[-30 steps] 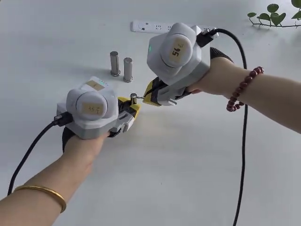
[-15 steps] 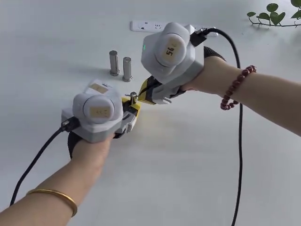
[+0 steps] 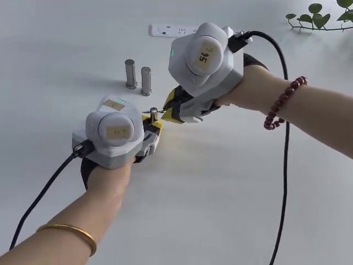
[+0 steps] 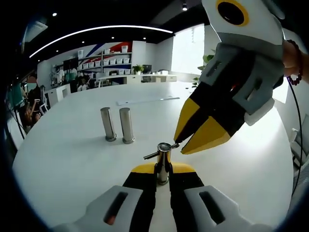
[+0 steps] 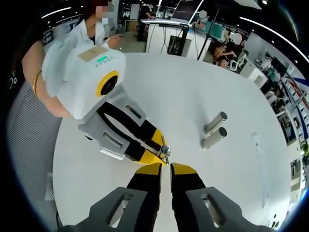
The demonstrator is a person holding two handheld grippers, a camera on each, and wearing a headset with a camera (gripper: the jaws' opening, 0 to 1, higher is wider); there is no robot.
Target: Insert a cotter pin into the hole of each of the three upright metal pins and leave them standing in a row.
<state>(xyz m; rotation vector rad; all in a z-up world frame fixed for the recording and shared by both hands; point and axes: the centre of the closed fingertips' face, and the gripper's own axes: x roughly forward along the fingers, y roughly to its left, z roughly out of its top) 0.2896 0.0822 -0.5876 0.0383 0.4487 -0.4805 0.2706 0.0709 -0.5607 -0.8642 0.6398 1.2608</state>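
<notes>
Clamping a metal pin [image 4: 163, 163], left claw [image 4: 163, 170] faces right claw [image 4: 179, 146] pinching its cotter pin [image 4: 152, 155].

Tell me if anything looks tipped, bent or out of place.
Nothing stands out. Two pins stand upright, side by side. The left claw holds the third pin, with the cotter pin through its hole and the right claw shut on the cotter pin's end.
</notes>
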